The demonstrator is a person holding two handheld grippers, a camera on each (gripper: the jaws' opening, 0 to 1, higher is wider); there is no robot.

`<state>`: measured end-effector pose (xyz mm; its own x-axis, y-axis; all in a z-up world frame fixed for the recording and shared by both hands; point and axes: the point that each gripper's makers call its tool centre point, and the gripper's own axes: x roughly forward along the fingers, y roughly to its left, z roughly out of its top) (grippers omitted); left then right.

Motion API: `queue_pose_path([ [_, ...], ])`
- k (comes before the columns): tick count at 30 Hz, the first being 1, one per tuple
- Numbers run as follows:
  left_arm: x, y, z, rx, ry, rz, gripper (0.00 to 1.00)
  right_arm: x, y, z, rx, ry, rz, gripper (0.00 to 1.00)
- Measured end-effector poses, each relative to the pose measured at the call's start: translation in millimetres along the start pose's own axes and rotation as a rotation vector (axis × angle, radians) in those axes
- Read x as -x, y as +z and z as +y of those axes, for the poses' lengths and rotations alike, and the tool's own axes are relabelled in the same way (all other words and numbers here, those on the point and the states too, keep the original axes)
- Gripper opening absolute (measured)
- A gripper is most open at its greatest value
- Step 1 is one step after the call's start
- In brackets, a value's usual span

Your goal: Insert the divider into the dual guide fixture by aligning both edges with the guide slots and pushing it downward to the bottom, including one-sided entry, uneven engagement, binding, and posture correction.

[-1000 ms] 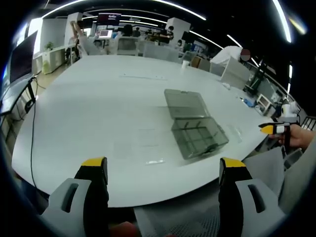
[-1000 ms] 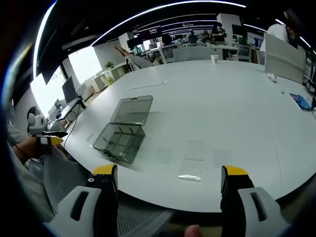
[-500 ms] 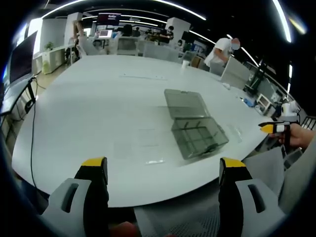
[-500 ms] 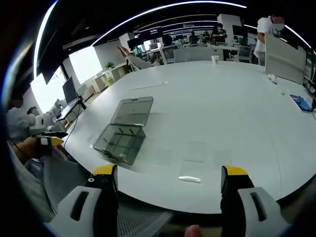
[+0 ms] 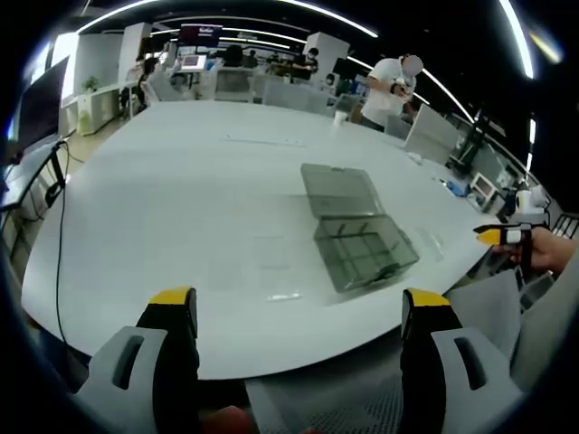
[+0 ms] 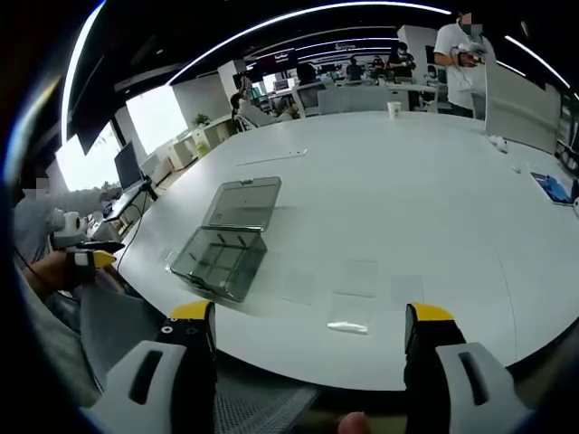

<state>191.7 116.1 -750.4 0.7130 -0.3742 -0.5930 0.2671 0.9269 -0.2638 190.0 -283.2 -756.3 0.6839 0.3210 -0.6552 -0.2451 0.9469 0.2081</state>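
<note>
I hold one tool in each hand, both hanging back from the near edge of a large white tabletop [image 5: 163,199]. My left tool [image 5: 298,312] has its yellow-tipped jaws spread wide with nothing between them. My right tool [image 6: 310,324] is the same: jaws apart, empty.

The fixture [image 5: 365,250], a smoky clear plastic box with guide ribs inside, sits on the tabletop with its lid [image 5: 342,190] folded open flat behind it. In the right gripper view the same fixture [image 6: 219,260] lies ahead and to the left. Several thin clear sheets lie flat on the tabletop nearby; one divider [image 6: 351,312], with a bright near edge, rests just beyond my right tool's jaws. In the left gripper view a similar clear sheet [image 5: 288,295] lies near the fixture, though I cannot tell if it is the same one.

I judge the task has not begun: no divider is picked up. The next move calls for reaching forward and lifting a thin flat sheet by its edge, which looks hard to get under.

Far off, a person [image 5: 384,86] in a white shirt stands beyond the tabletop.
</note>
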Motion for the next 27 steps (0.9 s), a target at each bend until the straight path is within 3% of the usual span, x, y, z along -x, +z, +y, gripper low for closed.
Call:
queue_pose_path([
  [27, -1.1, -0.1, 1.3, -0.001, 0.001, 0.001, 0.92, -1.6, -0.8, -0.7, -0.003, -0.001, 0.000, 0.85],
])
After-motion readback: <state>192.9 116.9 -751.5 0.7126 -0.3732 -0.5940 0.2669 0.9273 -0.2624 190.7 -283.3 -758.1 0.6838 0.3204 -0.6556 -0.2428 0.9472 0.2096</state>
